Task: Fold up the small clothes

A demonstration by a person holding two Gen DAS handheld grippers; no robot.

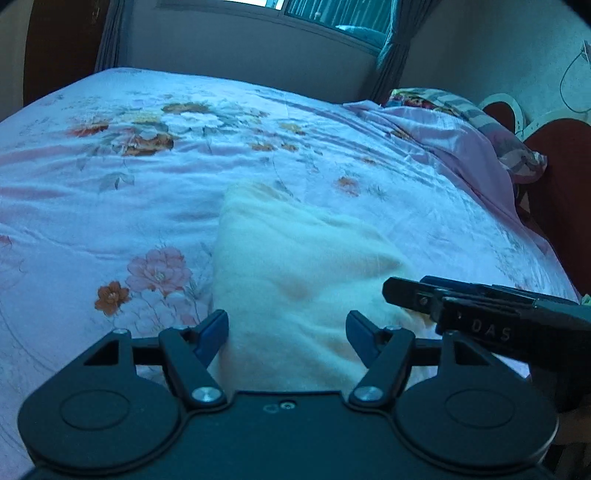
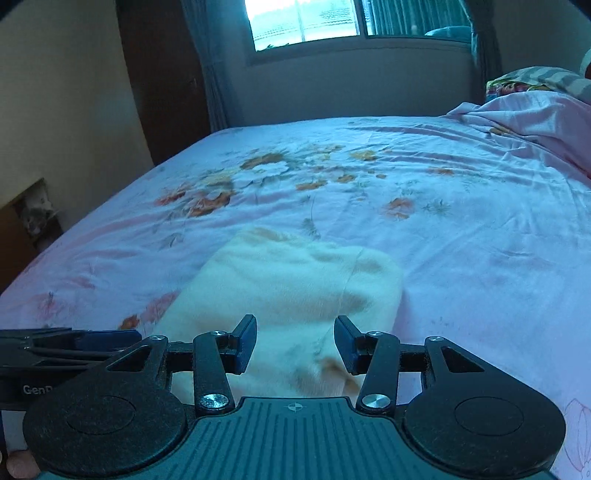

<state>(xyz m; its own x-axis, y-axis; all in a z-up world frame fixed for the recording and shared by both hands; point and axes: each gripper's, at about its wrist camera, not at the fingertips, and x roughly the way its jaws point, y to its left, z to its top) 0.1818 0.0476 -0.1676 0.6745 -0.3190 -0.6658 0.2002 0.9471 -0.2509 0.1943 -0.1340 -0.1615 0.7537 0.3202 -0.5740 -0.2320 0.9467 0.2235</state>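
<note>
A cream fuzzy garment (image 1: 295,258) lies folded in a long shape on the flowered bed sheet (image 1: 110,184). My left gripper (image 1: 287,326) hangs open just above its near end, blue pads well apart, nothing pinched. In the right wrist view the same garment (image 2: 295,280) runs away from my right gripper (image 2: 295,330), which is open too, with the cloth's near end showing between the pads and brown marks on it. The right gripper (image 1: 406,293) comes in from the right beside the left one. At the lower left edge of the right wrist view, the left gripper (image 2: 110,338) shows side-on.
A crumpled pink blanket (image 1: 454,147) and a striped pillow (image 1: 480,114) lie at the bed's right side, by dark red wooden furniture (image 1: 561,206). A window (image 2: 306,22) with curtains is behind the bed. The bed's left edge (image 2: 110,206) drops toward a wall.
</note>
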